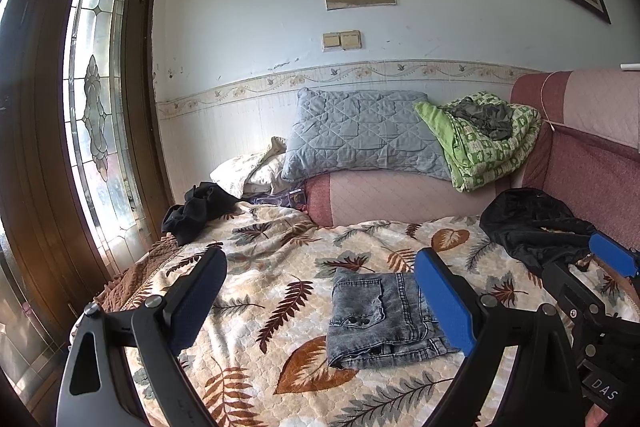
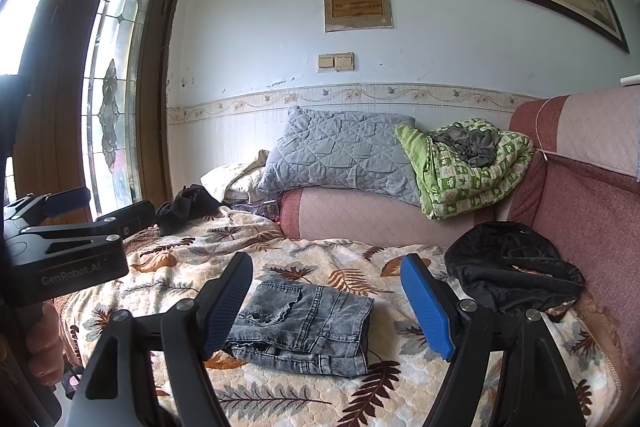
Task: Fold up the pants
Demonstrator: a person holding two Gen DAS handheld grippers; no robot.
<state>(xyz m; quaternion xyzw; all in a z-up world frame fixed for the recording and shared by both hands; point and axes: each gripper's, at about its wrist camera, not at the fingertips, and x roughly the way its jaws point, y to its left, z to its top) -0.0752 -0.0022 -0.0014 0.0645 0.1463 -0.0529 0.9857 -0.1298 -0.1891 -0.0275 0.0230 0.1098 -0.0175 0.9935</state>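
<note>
Left wrist view had the left claw standing wide, nothing between its fingers, its dark pad at the left and its blue pad at the right. Ahead of it and a little toward its right finger lay the folded grey pants, flat on the leaf-print bedspread; the blue pad overlapped the right edge of the pants in the picture, though whether it touched them I could not tell. Beyond the left finger, well apart, a crumpled black garment sat by the glazed wooden door. Beyond the right finger a second black garment lay near the pink sofa arm, and part of the right claw showed at the right edge.

Right wrist view had the right claw likewise spread wide and holding nothing. The left claw's body sat off to its left, held level, with a hand below it. The pants lay directly ahead between the right claw's two fingers, closer to the left one, apart from both pads. Both claws pointed slightly downward across the bed toward the grey pillow and green blanket.
</note>
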